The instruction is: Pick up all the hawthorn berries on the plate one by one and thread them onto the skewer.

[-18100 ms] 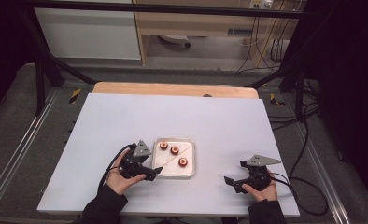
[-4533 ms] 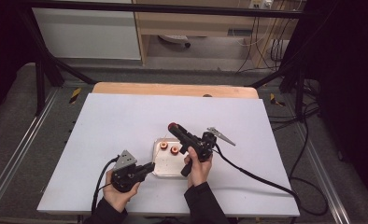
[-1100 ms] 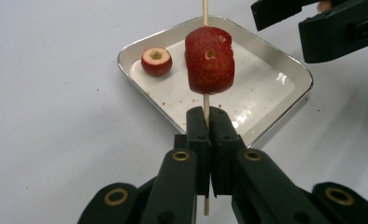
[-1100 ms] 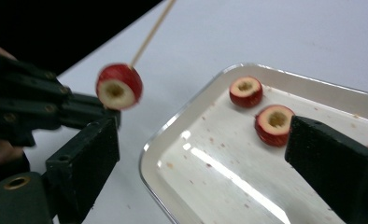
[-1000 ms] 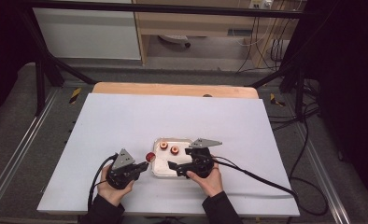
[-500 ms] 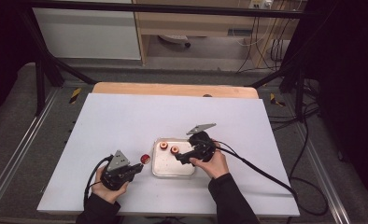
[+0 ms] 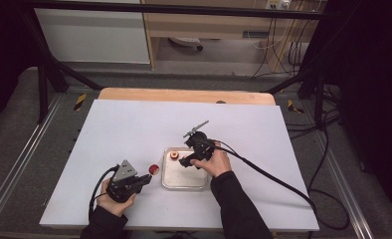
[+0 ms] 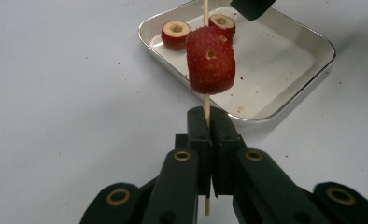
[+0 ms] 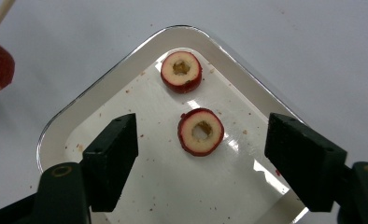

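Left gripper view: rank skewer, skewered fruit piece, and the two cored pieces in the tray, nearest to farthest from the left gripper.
1. Skewer: clamped between the left gripper jaws, upright.
2. Skewered fruit piece: on the stick, just above the jaws.
3. Left cored piece and right cored piece: both at the tray far end; too close to call.

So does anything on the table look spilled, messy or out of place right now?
Only a little mess: red crumbs and juice specks dot the floor of the shallow square metal tray around the two cored red fruit rings, and a few specks lie on the white table beside it. Nothing looks tipped or broken.
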The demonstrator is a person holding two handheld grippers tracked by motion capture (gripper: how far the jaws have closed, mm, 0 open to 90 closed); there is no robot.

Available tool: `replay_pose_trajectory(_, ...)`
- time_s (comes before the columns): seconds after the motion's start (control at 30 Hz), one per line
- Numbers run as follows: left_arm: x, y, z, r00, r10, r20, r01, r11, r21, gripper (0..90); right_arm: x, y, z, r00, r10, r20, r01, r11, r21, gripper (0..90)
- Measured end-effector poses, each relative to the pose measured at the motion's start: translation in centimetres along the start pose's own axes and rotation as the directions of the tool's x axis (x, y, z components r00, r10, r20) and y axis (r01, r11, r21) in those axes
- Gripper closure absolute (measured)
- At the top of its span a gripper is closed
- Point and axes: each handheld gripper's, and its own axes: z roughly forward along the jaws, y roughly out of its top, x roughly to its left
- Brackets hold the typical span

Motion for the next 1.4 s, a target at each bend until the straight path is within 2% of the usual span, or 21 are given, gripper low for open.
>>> replay_pose_trajectory(0.3,0.0,0.0,0.0,1.0000,-0.003,0.000,0.003,1.0000,0.000,88.3,-0.9,0.4,1.5,0.9978,0.066,-0.009,-0.065,0.995,0.072,35.9)
replay_pose_trajectory(0.5,-0.1,0.0,0.1,1.0000,-0.002,0.000,0.002,1.0000,0.003,88.2,-1.1,0.3,2.3,0.9935,0.112,-0.021,-0.109,0.990,0.091,43.5)
replay_pose_trajectory(1.0,-0.1,0.0,0.1,1.0000,0.002,0.003,-0.002,1.0000,0.005,88.2,-1.1,0.2,3.0,0.9908,0.130,-0.039,-0.126,0.989,0.080,59.9)
replay_pose_trajectory(1.27,-0.1,0.0,0.1,1.0000,0.000,0.002,0.000,1.0000,0.003,88.3,-0.9,0.1,2.5,0.9891,0.142,-0.038,-0.139,0.987,0.081,60.6)
replay_pose_trajectory(1.4,-0.1,0.0,0.0,1.0000,-0.001,0.000,0.001,1.0000,-0.002,88.3,-0.5,0.2,1.5,0.9860,0.159,-0.051,-0.156,0.986,0.052,60.6)
